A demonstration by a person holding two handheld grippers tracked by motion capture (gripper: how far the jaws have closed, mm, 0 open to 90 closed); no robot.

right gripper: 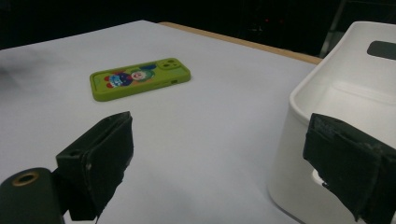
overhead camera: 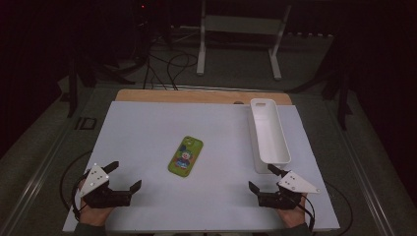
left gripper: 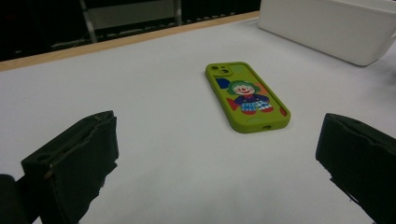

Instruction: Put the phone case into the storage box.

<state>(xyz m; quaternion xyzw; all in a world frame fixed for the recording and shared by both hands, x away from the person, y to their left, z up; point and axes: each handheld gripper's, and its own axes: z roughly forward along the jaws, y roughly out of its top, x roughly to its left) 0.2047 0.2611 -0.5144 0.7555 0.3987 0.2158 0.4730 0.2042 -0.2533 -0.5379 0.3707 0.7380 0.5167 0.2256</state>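
High view: the lime-green rubbery phone case printed with a cartoon clown [overhead camera: 185, 156] lies flat at the middle of the white table [overhead camera: 147, 128], well apart from the left gripper [overhead camera: 123, 175] and right gripper [overhead camera: 263, 178], both spread wide and empty, with the long white plastic bin [overhead camera: 269, 135] just ahead of the right one. Left gripper view: the case [left gripper: 246, 95] lies ahead and to the right, so a good approach probably swings that way and comes in low, closing across its long edges. Right gripper view: the case [right gripper: 139, 78] lies well to the left and the bin [right gripper: 336, 100] close by, so this gripper likely best holds clear.
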